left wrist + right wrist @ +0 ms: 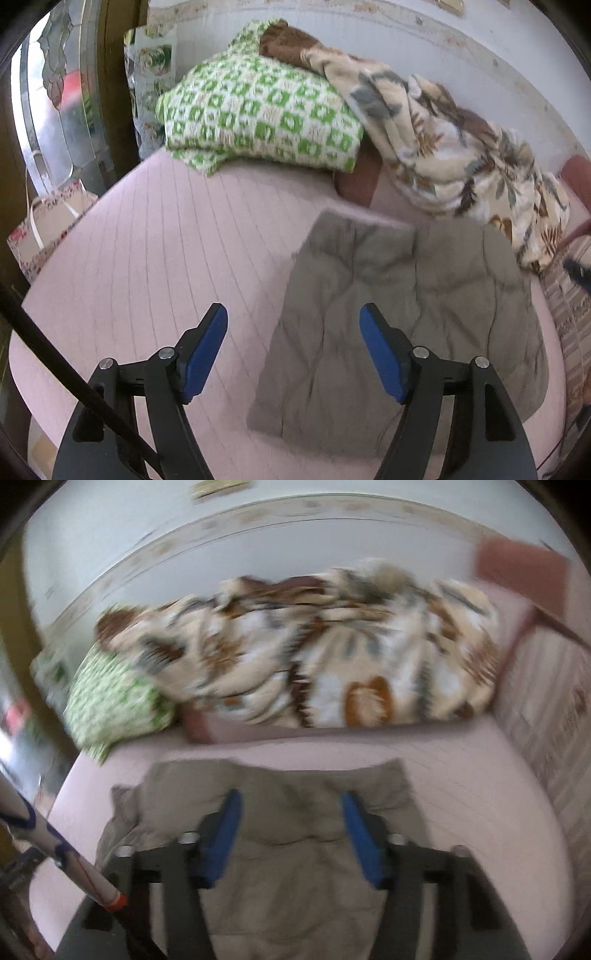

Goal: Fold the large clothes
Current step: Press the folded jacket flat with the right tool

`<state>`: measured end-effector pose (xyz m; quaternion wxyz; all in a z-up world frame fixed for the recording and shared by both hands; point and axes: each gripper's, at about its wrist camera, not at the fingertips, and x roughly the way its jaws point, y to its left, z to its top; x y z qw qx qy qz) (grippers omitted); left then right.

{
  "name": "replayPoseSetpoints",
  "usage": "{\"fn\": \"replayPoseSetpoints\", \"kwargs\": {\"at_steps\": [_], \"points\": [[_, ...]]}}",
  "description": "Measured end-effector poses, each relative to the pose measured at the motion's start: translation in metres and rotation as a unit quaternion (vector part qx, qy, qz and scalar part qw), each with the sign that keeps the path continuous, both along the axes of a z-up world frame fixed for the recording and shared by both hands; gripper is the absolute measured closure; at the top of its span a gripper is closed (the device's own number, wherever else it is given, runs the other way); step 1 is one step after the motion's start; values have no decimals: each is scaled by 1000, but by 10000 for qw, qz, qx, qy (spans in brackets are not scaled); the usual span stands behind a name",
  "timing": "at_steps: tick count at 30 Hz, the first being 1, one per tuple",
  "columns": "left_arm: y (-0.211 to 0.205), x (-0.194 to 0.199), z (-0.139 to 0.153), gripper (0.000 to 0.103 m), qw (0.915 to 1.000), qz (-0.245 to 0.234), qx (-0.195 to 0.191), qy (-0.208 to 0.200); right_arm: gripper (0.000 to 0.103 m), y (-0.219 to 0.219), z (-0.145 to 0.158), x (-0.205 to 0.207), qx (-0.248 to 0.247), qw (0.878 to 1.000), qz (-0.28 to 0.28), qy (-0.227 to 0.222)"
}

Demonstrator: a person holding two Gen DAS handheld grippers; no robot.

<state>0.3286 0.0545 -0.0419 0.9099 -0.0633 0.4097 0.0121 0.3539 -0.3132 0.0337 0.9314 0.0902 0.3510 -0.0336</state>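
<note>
Between folds: garment point(402, 325) lies half-folded on the bed point(155, 240).
Left gripper point(293, 352) and right gripper point(291, 836) gape wide, empty; next likely needs an edge pinched.

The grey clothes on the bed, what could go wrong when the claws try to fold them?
The grey garment is already wrinkled, so a fold may trap creases. Both the left claw and right claw are open and hold nothing; a pinch might grab the pink sheet too. The leafy blanket lies close and could snag.
</note>
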Motion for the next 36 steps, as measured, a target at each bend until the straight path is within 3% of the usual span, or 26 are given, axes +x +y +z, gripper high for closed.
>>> {"fn": "replayPoseSetpoints", "kwargs": {"at_steps": [4, 8, 16, 20, 26, 30, 33, 36], "points": [[-14, 4, -20, 30, 9992, -243, 277, 166, 57, 55, -18, 29, -90, 9987, 463, 214], [-16, 1, -36, 30, 9989, -160, 427, 122, 59, 81, -62, 68, -270, 9975, 398, 526], [-9, 13, -69, 30, 9988, -88, 327, 360, 57, 77, -153, 116, -137, 9923, -36, 1234], [-5, 19, -73, 30, 9989, -82, 266, 389, 55, 78, -171, 121, -256, 9933, -109, 1125], [-6, 27, -84, 28, 9974, -31, 555, 461, 55, 86, -171, 119, -533, 9939, -186, 947], [-3, 32, -94, 28, 9965, 78, 593, 592, 55, 90, -146, 122, -683, 9904, -204, 1184], [-4, 31, -89, 28, 9965, 72, 661, 502, 54, 99, -108, 104, -549, 9965, -215, 593], [-10, 30, -92, 28, 9953, 41, 860, 448, 54, 123, -86, 98, -304, 9989, 138, 339]]}}
